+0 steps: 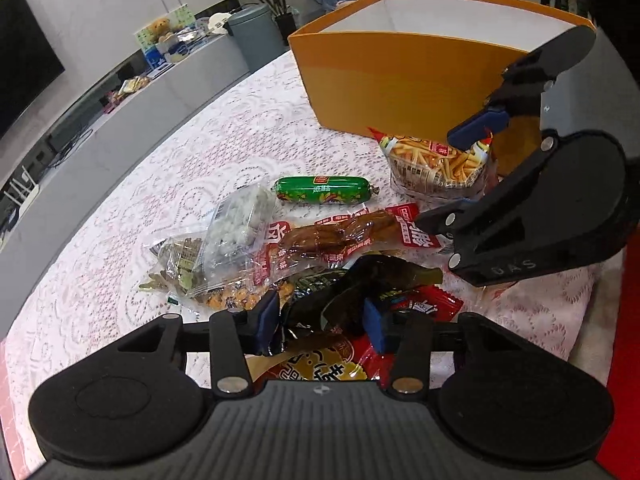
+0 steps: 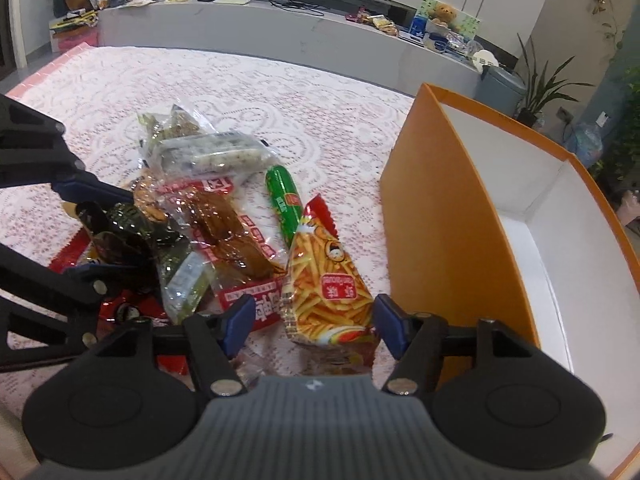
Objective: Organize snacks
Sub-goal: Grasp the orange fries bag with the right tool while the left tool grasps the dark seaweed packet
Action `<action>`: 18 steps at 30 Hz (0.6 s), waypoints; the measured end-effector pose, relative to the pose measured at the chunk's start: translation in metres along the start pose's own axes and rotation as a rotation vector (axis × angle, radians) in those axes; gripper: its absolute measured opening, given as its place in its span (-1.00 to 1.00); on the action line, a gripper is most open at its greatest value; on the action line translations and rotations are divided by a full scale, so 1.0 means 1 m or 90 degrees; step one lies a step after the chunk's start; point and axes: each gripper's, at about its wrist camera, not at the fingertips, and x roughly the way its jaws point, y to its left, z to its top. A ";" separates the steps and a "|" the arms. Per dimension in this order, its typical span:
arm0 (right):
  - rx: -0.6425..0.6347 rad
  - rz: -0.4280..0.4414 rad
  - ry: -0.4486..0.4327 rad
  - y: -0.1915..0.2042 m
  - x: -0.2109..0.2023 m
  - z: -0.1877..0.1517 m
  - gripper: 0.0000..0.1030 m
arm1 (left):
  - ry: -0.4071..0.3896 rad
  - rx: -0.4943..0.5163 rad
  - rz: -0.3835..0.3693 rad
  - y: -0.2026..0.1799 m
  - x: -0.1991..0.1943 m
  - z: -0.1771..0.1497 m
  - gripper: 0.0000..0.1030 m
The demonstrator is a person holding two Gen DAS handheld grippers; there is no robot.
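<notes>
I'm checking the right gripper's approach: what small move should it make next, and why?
Probably close the right gripper on the fries packet. The packet's lower end already lies between its open blue pads, with the empty orange box right beside it.

The orange box point(image 2: 448, 216) walls off the right. Snack packets point(image 2: 208, 216) crowd the middle. The lace-covered surface point(image 2: 240, 88) beyond lies open.

A long grey counter point(image 2: 280, 28) crosses the top; a dark screen point(image 1: 22, 56), probably a television, upper left; potted plant point(image 2: 540, 84) right.
</notes>
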 end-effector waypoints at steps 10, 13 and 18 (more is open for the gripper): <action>0.032 -0.040 -0.008 -0.008 -0.001 -0.001 -0.28 | 0.001 0.005 0.051 -0.010 -0.004 -0.002 -0.13; 0.042 -0.036 -0.020 -0.009 -0.006 -0.001 -0.39 | 0.000 -0.016 0.058 -0.007 -0.010 -0.001 -0.15; 0.042 -0.035 -0.055 -0.006 -0.020 -0.002 -0.43 | -0.003 -0.059 0.076 -0.003 -0.027 0.000 -0.15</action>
